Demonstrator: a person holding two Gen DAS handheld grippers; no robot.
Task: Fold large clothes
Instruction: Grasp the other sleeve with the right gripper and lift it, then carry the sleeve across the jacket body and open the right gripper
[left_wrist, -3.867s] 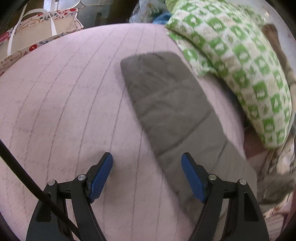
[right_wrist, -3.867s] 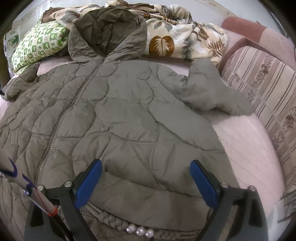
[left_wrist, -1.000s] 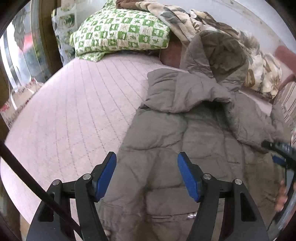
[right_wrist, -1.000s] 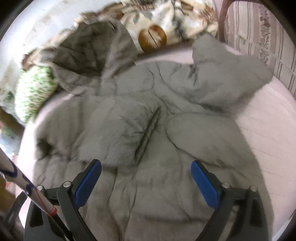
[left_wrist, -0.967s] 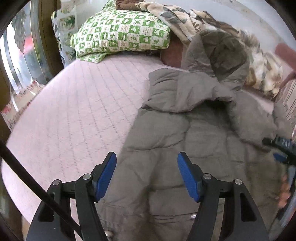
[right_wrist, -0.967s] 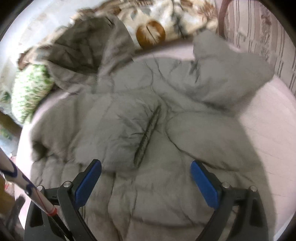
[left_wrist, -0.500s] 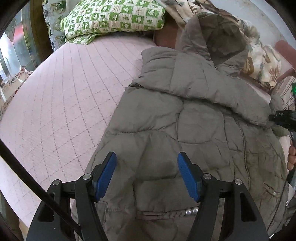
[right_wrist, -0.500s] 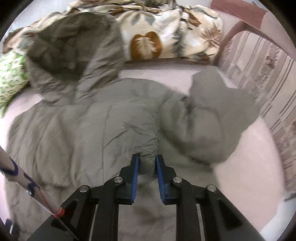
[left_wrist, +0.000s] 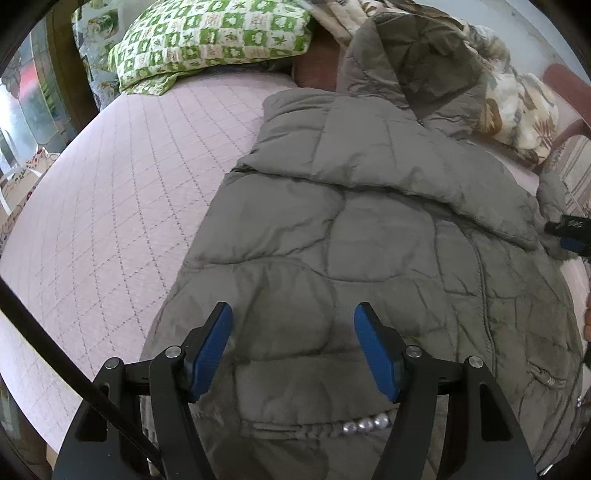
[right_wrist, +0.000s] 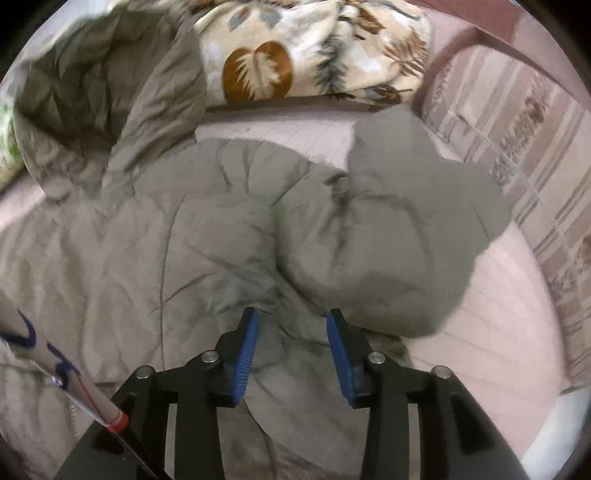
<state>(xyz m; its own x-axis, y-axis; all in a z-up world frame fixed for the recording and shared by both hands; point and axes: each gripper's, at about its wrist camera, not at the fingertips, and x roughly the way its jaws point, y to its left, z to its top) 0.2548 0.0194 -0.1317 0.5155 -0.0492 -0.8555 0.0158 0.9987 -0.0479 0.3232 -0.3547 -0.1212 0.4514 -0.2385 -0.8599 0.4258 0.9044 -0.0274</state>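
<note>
**Second sleeve of the jacket is next to be folded in**

We are working on a grey-green quilted jacket (left_wrist: 369, 236) that lies spread, front up, on the pink quilted bed cover (left_wrist: 122, 192). Its hood (left_wrist: 413, 55) leans against the bedding at the far side, near a green checked pillow (left_wrist: 214, 37) and a leaf-print blanket (right_wrist: 317, 48).

In the left wrist view, one sleeve (left_wrist: 369, 155) already lies across the chest of the jacket, so we judge that this side is folded. Our left gripper (left_wrist: 293, 343) hovers above the lower part of the jacket with its jaws wide apart and nothing between them. A row of small silver beads (left_wrist: 365, 424) shows at the hem, just below it.

In the right wrist view, the other sleeve (right_wrist: 406, 229) is bunched beside the body of the jacket, partly on the bed cover. Our right gripper (right_wrist: 291, 343) is low over the fabric near where this sleeve meets the body. Its jaws stand partly apart, with a ridge of fabric between them. The view is blurred there, and we do not think the pads are pressing the cloth.

For the next move, we think the right gripper must take this sleeve further out toward its end and lay it flat across the chest over the first one. The padded fabric is thick and slippery, so the grip should take a good fold of it. The left gripper may hold the body down meanwhile.
</note>
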